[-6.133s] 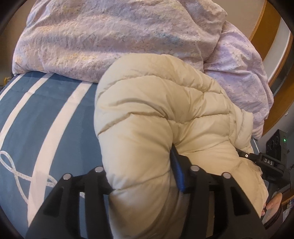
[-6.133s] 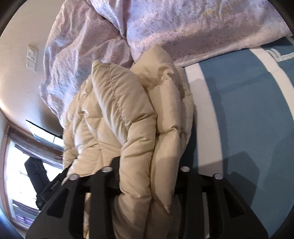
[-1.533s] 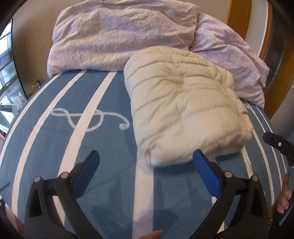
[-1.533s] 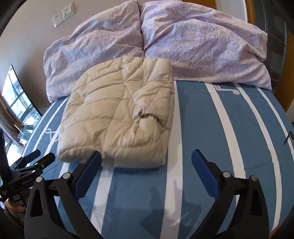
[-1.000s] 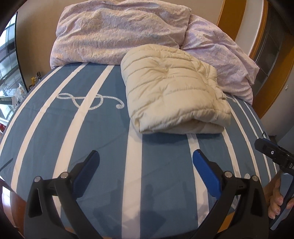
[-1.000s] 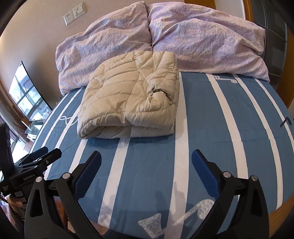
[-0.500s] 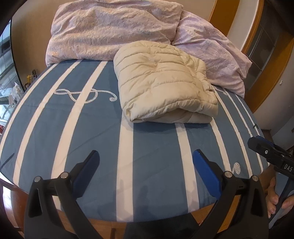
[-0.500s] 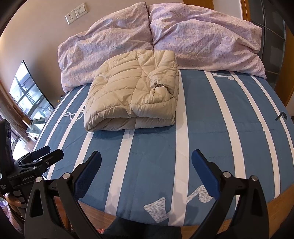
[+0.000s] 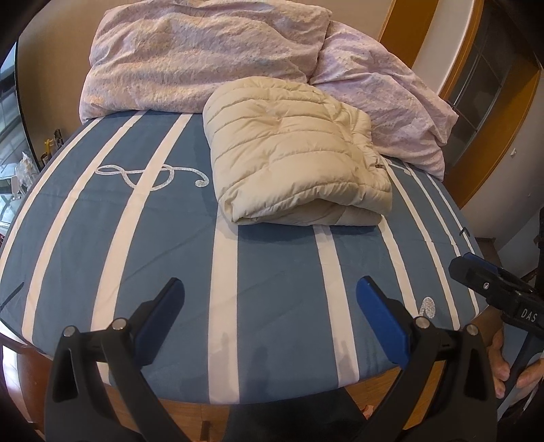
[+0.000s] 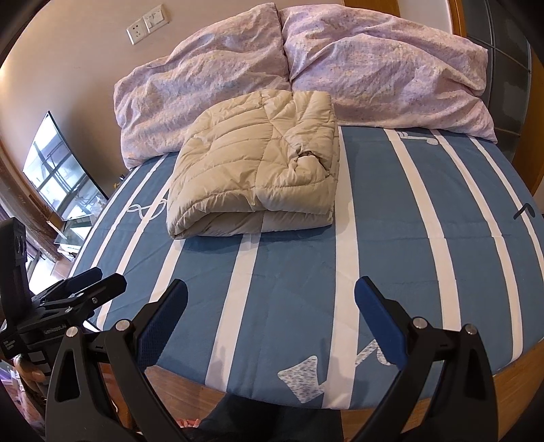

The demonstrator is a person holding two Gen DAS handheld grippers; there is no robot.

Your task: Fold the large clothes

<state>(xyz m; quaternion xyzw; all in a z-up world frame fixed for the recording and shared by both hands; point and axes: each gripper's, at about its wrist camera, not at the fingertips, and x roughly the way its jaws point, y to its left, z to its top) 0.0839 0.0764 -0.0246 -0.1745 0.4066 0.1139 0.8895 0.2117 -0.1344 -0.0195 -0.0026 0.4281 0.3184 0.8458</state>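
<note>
On bed (image 9: 272, 272): folded jacket (image 9: 292, 159); both grippers empty, wide apart.

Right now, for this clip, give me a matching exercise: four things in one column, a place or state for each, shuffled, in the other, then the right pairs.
Things:
1. jacket
2. pillows
3. left gripper
4. wall socket

Places or states:
A. on the wall above the bed
B. folded, lying on the striped bedspread
C. open, holding nothing, over the foot of the bed
D. at the head of the bed, behind the folded bundle

Pairs: 1-B, 2-D, 3-C, 4-A
</note>
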